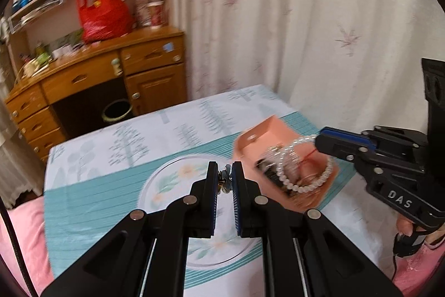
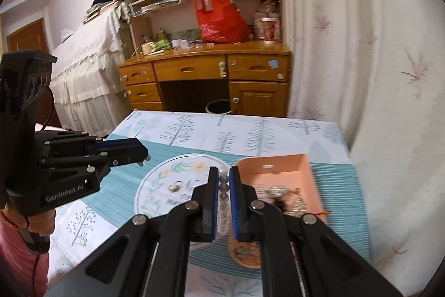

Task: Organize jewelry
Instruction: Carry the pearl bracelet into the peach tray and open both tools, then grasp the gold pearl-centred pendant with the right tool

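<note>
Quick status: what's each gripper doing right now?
Left gripper: shut on a small metal trinket.
Right gripper: shut on a bead bracelet.

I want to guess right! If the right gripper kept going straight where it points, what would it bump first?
Probably the tablecloth, near the pink box, though depth is unclear. The right gripper points down over it, shut on a bead bracelet.

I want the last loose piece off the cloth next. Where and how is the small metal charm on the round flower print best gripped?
Grip the small metal charm across its rounded body, coming from straight above with the fingers either side. It seems to lie flat on the tablecloth, apart from the pink box, so nothing blocks a top approach. The thin ring at its upper end looks too slight to pinch reliably.
</note>
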{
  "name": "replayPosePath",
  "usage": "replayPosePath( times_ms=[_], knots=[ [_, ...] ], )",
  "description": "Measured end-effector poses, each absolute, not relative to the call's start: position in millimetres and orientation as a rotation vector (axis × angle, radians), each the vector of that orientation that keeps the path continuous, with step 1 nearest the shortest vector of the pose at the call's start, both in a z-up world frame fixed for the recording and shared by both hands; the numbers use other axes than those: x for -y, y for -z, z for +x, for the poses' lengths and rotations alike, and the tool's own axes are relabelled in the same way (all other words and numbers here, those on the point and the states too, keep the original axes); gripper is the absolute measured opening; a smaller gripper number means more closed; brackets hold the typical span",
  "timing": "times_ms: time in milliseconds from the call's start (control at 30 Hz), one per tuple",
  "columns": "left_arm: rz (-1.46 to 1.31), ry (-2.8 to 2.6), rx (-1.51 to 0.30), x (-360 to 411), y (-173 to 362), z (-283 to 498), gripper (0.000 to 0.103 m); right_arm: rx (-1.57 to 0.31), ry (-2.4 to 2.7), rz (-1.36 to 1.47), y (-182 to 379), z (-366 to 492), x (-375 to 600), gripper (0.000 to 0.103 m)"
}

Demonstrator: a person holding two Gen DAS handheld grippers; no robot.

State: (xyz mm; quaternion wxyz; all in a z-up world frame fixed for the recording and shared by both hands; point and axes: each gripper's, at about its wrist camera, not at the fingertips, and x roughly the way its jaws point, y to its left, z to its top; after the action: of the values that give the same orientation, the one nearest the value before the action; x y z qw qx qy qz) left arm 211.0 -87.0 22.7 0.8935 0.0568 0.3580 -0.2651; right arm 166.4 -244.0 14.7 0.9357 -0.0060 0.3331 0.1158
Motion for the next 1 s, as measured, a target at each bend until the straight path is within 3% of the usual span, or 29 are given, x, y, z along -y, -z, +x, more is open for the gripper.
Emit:
replayPosePath(
  times_ms=[500,533,600,667,700,767,833,1000],
  knots=[
    [0.109,0.735,-0.856,198,1,212,0.009,-0.739,-0.188,0.104,-3,173,328,0.008],
    [0.111,0.72,-0.866,200,5,214,0.013,-0.747,-0.189,0.112,0,173,331,0.008],
    [0.109,0.675,-0.889,200,10,218,0.045,-0.787,-0.176,0.121,7,177,334,0.008],
    [0.115,0.636,-0.893,196,12,222,0.063,-0.808,-0.138,0.117,11,179,335,0.01],
    [0.113,0.618,-0.89,192,11,223,0.064,-0.809,-0.136,0.119,12,179,335,0.012],
    [0.106,0.591,-0.896,182,8,227,0.068,-0.809,-0.136,0.136,13,178,336,0.031],
    [0.092,0.545,-0.9,169,3,229,0.078,-0.813,-0.121,0.147,12,180,333,0.04],
    [0.101,0.404,-0.899,132,-2,233,0.083,-0.828,-0.12,0.128,13,184,315,0.041]
  ],
)
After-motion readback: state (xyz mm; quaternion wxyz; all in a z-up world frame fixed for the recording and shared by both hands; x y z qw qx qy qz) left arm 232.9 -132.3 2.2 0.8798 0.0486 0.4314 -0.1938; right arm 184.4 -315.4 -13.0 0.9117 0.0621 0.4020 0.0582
